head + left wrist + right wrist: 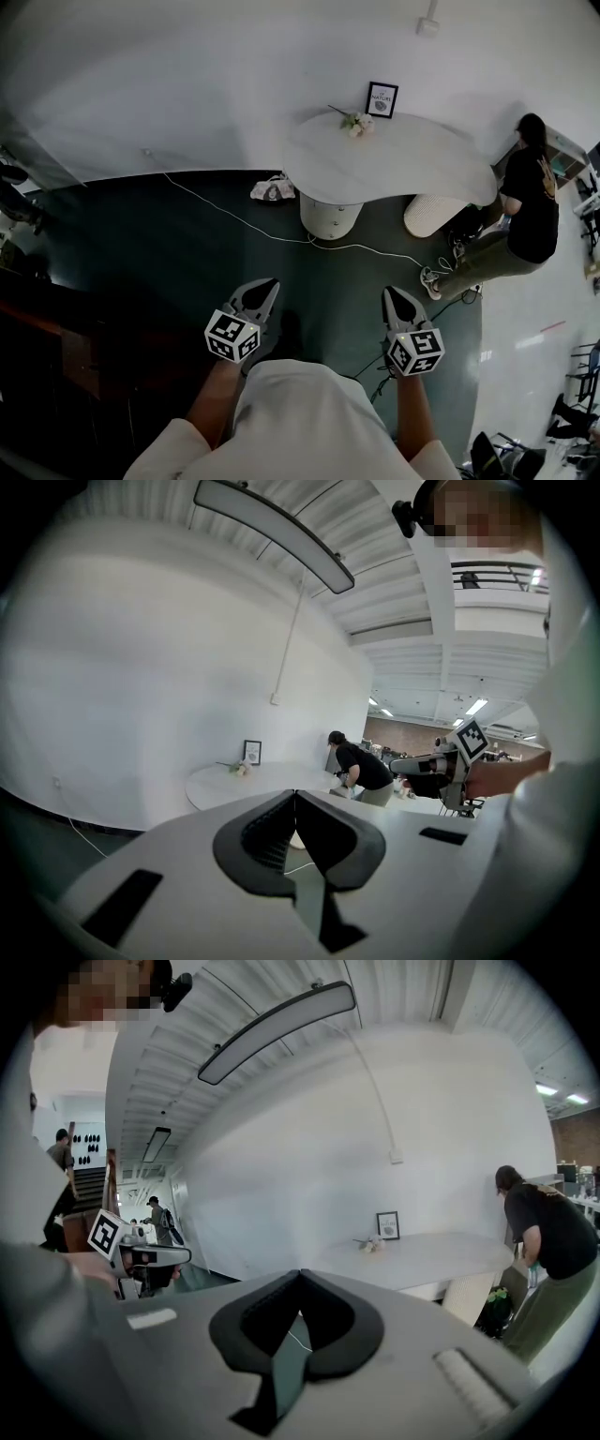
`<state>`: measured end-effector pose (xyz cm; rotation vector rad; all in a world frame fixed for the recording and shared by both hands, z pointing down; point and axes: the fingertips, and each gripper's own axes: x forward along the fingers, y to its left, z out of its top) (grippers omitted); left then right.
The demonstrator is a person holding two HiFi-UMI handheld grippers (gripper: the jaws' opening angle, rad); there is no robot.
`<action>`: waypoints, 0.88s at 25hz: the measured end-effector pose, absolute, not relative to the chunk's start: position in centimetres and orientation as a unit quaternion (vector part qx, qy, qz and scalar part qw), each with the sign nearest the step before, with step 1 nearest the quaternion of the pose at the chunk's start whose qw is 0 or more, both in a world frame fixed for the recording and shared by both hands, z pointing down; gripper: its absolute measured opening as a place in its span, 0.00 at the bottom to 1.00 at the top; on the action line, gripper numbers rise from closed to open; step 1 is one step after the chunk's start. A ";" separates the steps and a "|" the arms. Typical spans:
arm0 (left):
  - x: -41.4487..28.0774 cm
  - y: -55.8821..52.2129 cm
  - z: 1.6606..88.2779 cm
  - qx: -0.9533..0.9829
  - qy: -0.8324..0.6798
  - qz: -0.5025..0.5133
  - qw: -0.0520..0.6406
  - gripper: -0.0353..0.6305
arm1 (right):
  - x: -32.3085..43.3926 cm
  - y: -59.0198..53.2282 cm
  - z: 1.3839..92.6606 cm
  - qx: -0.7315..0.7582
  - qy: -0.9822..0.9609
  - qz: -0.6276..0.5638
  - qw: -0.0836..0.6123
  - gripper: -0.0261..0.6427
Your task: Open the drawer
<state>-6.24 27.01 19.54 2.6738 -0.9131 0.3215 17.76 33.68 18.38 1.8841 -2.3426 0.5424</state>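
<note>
I see no drawer that I can make out in any view. In the head view my left gripper (270,285) and right gripper (388,292) are held side by side above the dark floor, both pointing toward the white table (412,164). The left gripper view shows the left gripper (295,794) with its jaws shut tip to tip and nothing between them. My right gripper (300,1272) is likewise shut and empty. The table's round white pedestal (329,217) stands well ahead of both.
On the table are a framed picture (382,98) and small flowers (356,123). A person (530,202) bends at the table's right end. A white cable (281,235) runs over the floor, with a small bag (272,190) and a woven stool (433,215). Dark furniture (37,314) is at the left.
</note>
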 end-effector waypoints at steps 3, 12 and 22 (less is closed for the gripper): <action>-6.4 24.5 20.2 0.932 -0.308 0.116 0.150 0.06 | 17.0 31.2 19.1 0.616 -0.764 0.185 0.047 0.06; -5.5 16.3 21.4 0.941 -0.273 0.124 0.158 0.06 | 16.5 23.6 20.4 0.630 -0.746 0.203 0.067 0.06; -4.1 10.1 23.2 0.947 -0.244 0.131 0.162 0.06 | 16.1 18.1 22.2 0.648 -0.724 0.223 0.080 0.06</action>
